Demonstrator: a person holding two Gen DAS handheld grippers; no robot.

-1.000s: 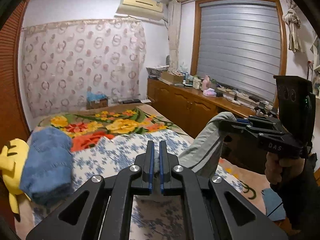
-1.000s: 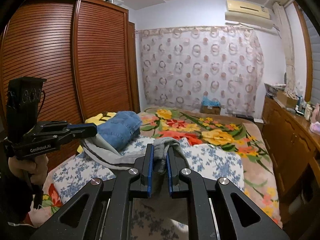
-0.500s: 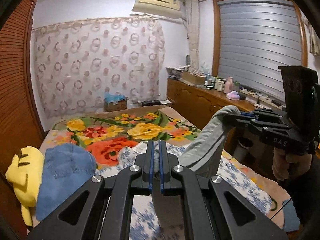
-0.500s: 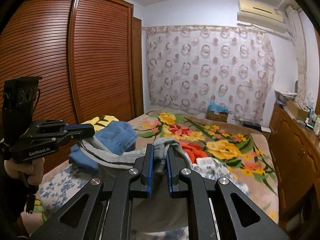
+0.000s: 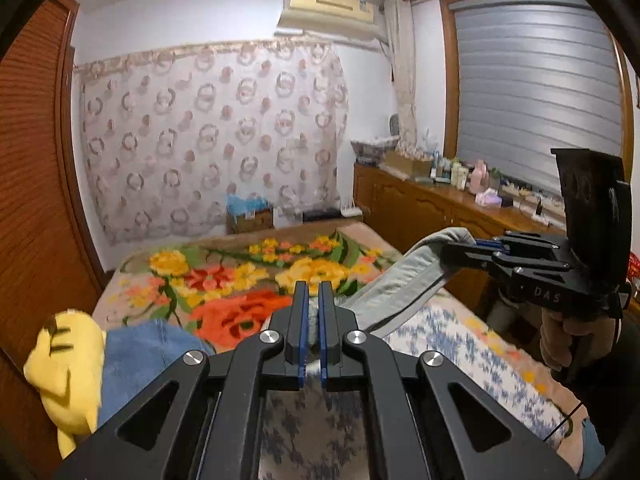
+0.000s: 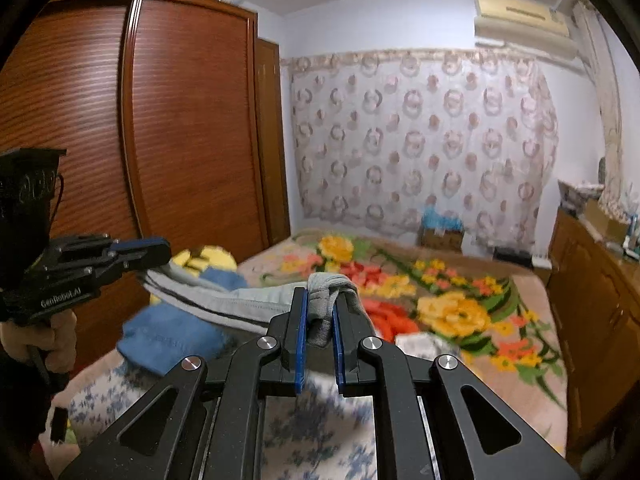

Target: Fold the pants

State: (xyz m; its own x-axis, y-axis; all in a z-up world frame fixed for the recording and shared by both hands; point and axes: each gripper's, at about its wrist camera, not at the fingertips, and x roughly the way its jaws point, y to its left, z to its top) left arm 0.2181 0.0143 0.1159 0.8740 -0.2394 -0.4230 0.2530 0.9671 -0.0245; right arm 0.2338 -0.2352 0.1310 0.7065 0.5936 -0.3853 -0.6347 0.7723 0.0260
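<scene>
- Right wrist view, item one: grey pants [image 6: 256,304], held in the air above the bed [image 6: 516,344], stretched as a band between the two grippers.
- Right gripper [image 6: 320,320]: jaws clamped on a bunched grey end of the pants; the cloth fills the gap between the blue pads [image 6: 301,332].
- Left gripper [image 6: 158,254], seen in the same view: jaws together on the opposite end of the band, on the wardrobe side of the bed.
- Left wrist view: left gripper [image 5: 314,322] with its pads nearly together; grey fabric shows in the narrow gap, partly hidden. The pants [image 5: 404,280] run from there up to the right gripper [image 5: 452,256], on the cabinet side of the bed.
- Position relative to the bed: the pants hang over the blue-flowered sheet [image 5: 448,336] at its near end; the lower part of the garment is hidden below the grippers. A folded blue garment [image 6: 172,336] and a yellow plush [image 5: 68,364] lie on the wardrobe side of the bed.
- Step in hand, as judged: spreading the lifted pants before laying them down.
- Handling advice: keep both grips firm and level, hold the band taut enough to remove sag and let the legs hang straight, then lower onto the bare part of the sheet, away from the blue garment.
- Risk: the bunched right-hand grip may leave a twisted edge.
</scene>
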